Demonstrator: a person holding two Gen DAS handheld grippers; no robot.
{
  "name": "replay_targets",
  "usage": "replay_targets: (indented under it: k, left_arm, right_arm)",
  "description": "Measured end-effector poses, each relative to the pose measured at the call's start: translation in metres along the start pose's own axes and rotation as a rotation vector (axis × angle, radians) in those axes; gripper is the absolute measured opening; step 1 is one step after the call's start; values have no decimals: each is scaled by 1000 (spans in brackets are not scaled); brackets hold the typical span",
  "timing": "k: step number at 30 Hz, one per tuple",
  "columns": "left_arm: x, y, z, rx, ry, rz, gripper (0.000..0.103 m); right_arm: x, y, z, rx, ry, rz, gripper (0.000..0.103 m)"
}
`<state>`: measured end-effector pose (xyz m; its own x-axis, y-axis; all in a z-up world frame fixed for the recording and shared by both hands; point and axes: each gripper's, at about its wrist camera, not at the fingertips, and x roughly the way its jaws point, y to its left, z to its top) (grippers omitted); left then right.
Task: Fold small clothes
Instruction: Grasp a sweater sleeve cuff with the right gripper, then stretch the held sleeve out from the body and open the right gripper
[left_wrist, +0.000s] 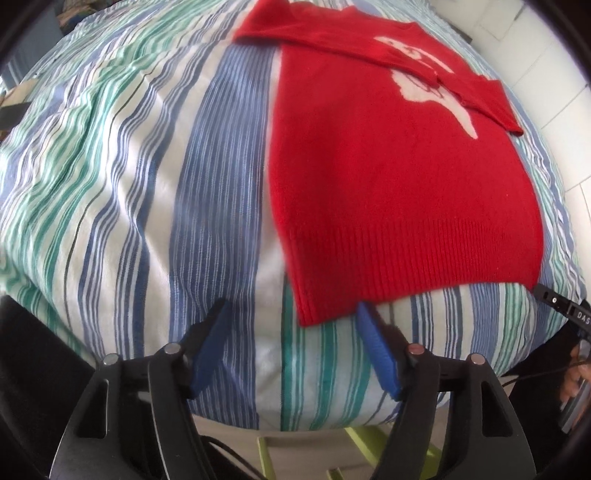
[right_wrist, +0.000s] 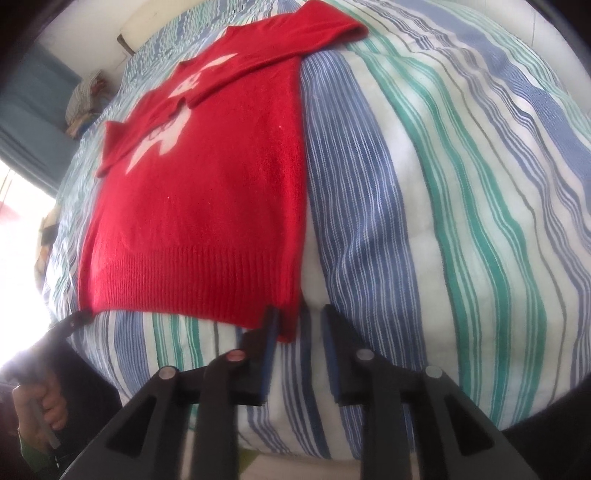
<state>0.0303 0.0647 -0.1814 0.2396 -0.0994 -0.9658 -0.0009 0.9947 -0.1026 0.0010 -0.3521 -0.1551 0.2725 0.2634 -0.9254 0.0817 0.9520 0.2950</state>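
Note:
A small red sweater (left_wrist: 399, 173) with a white figure on its chest lies flat on the striped bedspread (left_wrist: 147, 184), both sleeves folded across the front. My left gripper (left_wrist: 291, 308) is open at the hem's near left corner, its right pad touching the hem edge. In the right wrist view the sweater (right_wrist: 207, 206) lies left of centre. My right gripper (right_wrist: 299, 314) is open with a narrow gap, its jaws astride the hem's near right corner. The left gripper's tip (right_wrist: 79, 317) shows at the hem's other corner.
The bed's near edge runs just below both grippers. A yellow-green frame (left_wrist: 354, 443) shows under the edge. A bright window and a blue curtain (right_wrist: 26, 122) are at the left of the right wrist view. A white wall (left_wrist: 535, 44) stands beyond the bed.

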Motion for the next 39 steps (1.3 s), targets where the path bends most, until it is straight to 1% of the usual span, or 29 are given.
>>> replay_targets:
  k: [1,3,5,6,7,8,9,10,12,13,15,17,18,21,23,24,25,26,27,29,31,33,35,37,39]
  left_arm:
    - [-2,0,-1,1,18,18,77]
    - [-11,2,-5,-3,35,42,77]
    - [-30,11,-8,-22,-1,41,78]
    - [-40,16,-7,-36,-31,41,79]
    - [-51,21,-5,-52,-65,42,83]
    - [-59,25,-2,-71,-96,45,86]
    - [-66,30,2,-92,-128,45,86]
    - [-72,33,6,-110,-158,40,86]
    - [-78,36,14,-135,-180,36,86]
    - [-77,39,17,-144,-183,38,86]
    - [-80,40,18,-157,-193,41,86]
    - [-83,43,15,-168,-197,47,86]
    - [-83,45,12,-174,-194,53,86]
    - [-78,53,5,-198,-167,78,86]
    - [-70,59,2,-221,-139,92,86]
    - [-67,63,0,-231,-126,97,86]
    - [-65,66,-1,-238,-117,99,86]
    - [-65,68,-2,-243,-114,100,86]
    - [-65,69,-3,-244,-115,101,86]
    - [-66,69,-3,-236,-120,105,86]
    - [-65,66,0,-230,-122,104,86]
    - [-63,61,4,-225,-122,91,86]
    - [-60,53,9,-219,-117,70,86]
    - [-58,43,15,-211,-108,41,86]
    - [-58,31,19,-195,-104,20,86]
  right_arm:
    - [-3,-2,-2,-4,11,-8,30]
    - [-11,-5,-3,-12,32,-37,30]
    - [-29,-9,0,-40,19,-91,30]
    - [-41,-9,6,-77,-8,-138,31]
    - [-53,-6,17,-128,-45,-192,33]
    - [-65,-1,31,-186,-90,-242,40]
    - [-75,6,47,-244,-139,-282,45]
    - [-82,16,65,-300,-186,-308,51]
    - [-84,41,102,-425,-267,-306,53]
    - [-78,56,120,-494,-291,-282,55]
    - [-53,86,151,-619,-296,-184,57]
    - [-18,112,171,-730,-250,-72,57]
    - [3,122,178,-778,-216,-51,57]
    - [61,146,187,-862,-150,-80,57]
    - [90,151,191,-863,-149,-121,55]
    - [96,149,196,-833,-152,-123,47]
    - [96,142,201,-783,-167,-121,20]
    - [89,132,207,-717,-191,-123,8]
    - [75,117,216,-640,-223,-89,8]
    - [37,77,229,-491,-312,-70,8]
    - [-5,19,240,-307,-395,-71,8]
    - [-45,-55,241,-100,-458,-99,8]
    - [-69,-127,233,68,-477,-152,8]
    - [-79,-187,220,197,-462,-193,8]
    - [-78,-229,203,303,-441,-177,8]
